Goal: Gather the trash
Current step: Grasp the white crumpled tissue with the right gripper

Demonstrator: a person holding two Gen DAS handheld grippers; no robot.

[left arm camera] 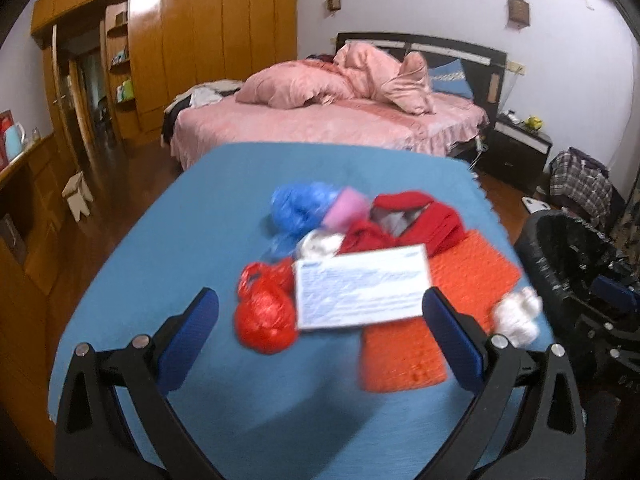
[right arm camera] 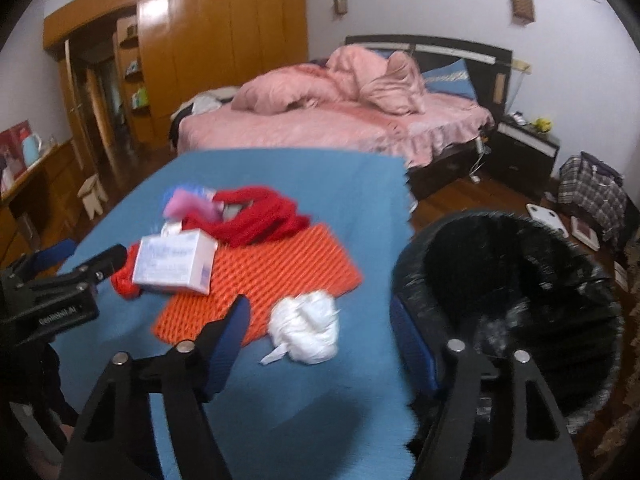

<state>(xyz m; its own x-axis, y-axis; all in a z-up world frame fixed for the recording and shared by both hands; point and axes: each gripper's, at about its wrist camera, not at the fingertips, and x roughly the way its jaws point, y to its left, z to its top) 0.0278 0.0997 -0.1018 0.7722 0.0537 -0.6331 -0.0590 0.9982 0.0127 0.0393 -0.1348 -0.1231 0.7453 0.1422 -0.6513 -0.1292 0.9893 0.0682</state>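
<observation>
A: Left gripper [left arm camera: 320, 334]?
B: Fingers wide, nothing held, over the blue surface [left arm camera: 200, 208], facing the white box [left arm camera: 362, 286] and red bag [left arm camera: 264, 312].
A: Right gripper [right arm camera: 324, 338]?
B: Wide too, empty. White wad [right arm camera: 306, 332] lies between its fingers, near the orange mat [right arm camera: 272, 276]. Black-lined bin [right arm camera: 516, 300] stands right of the surface.

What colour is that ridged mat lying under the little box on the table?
Orange, with a ridged texture. The mat shows best in the right wrist view.
</observation>
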